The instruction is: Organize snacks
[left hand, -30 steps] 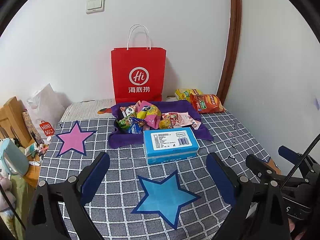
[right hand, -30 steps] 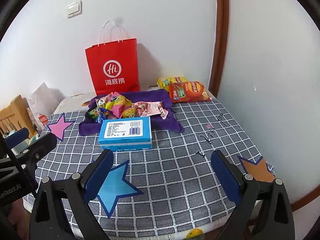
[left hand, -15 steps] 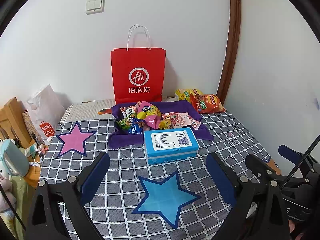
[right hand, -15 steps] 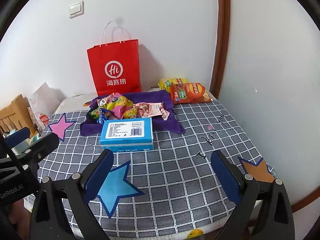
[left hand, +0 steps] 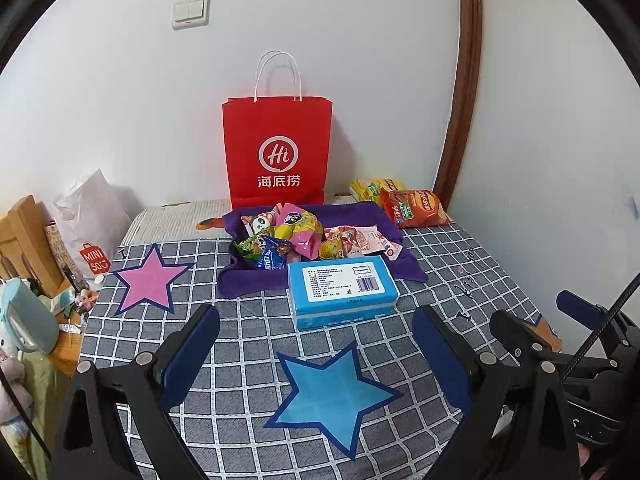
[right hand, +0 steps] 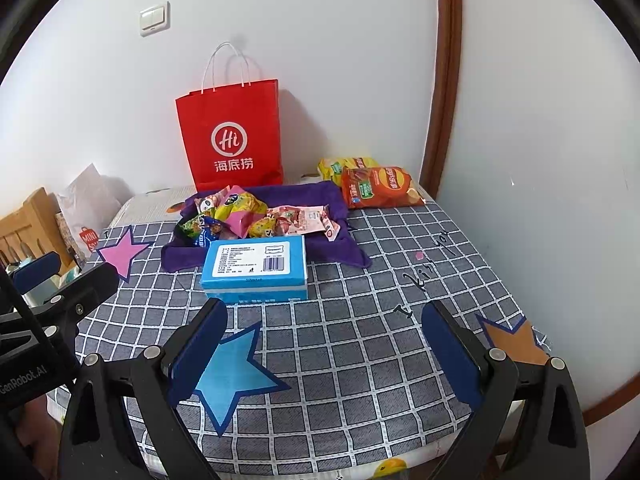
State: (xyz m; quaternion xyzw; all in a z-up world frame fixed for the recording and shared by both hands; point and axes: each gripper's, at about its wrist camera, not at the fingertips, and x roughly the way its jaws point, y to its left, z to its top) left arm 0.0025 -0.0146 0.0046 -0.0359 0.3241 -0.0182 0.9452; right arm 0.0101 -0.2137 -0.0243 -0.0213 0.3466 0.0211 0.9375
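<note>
Two grippers hung above the near edge of the grid-patterned bed cover, each with its fingers spread wide and holding nothing. Taking the blue box as the landmark, the left gripper sat in front of it with a blue paper star on the cover between its fingers. Left of the box and well apart from it lay a pink star, and farther left again a white MINISO bag stood off the edge of the cover. Just behind the box, and touching its far side, a purple cloth carried a heap of snack packets; how many packets were in that heap was hard to tell, since they overlapped. Behind the cloth a red paper bag stood upright against the wall. Behind and to the right of the box lay an orange chip bag, with a yellow chip bag partly tucked behind it. The right gripper hovered in front of the box, slightly to its right. Well to the right of the box, at the cover's near corner, lay an orange star, partly hidden by a finger.
</note>
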